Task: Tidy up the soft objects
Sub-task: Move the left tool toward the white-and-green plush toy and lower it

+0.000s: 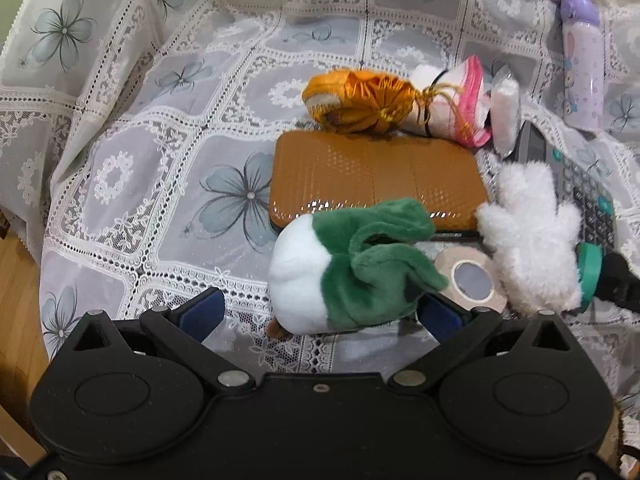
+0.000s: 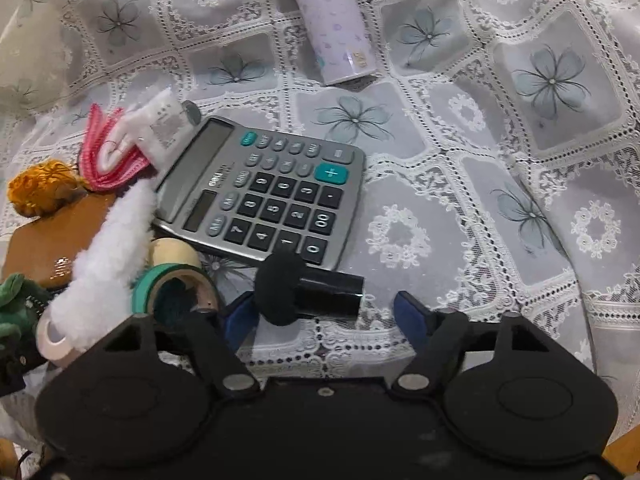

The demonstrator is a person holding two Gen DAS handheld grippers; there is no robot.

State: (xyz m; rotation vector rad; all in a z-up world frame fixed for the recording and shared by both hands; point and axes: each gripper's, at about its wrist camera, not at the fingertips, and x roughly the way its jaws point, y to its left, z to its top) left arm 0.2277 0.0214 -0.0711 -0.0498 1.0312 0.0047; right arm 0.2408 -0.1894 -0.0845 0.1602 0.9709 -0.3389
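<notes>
A green and white plush radish [image 1: 344, 268] lies on the lace tablecloth between the open fingers of my left gripper [image 1: 320, 316]; the right pad is partly hidden under its green leaves. A white fluffy plush [image 1: 528, 232] lies to its right and also shows in the right wrist view [image 2: 116, 248]. An orange pouch [image 1: 356, 100] and a pink and white soft toy [image 1: 460, 100] lie behind an orange case [image 1: 376, 176]. My right gripper [image 2: 320, 316] is open and empty, with a black foam-tipped cylinder [image 2: 308, 288] lying just in front of its fingers.
A grey calculator [image 2: 264, 192] sits in the middle. A lilac bottle [image 2: 332, 20] lies further back. Tape rolls, one beige [image 1: 472, 280] and one green [image 2: 172, 284], lie beside the fluffy plush. A small clear packet [image 1: 504, 112] sits by the pink toy.
</notes>
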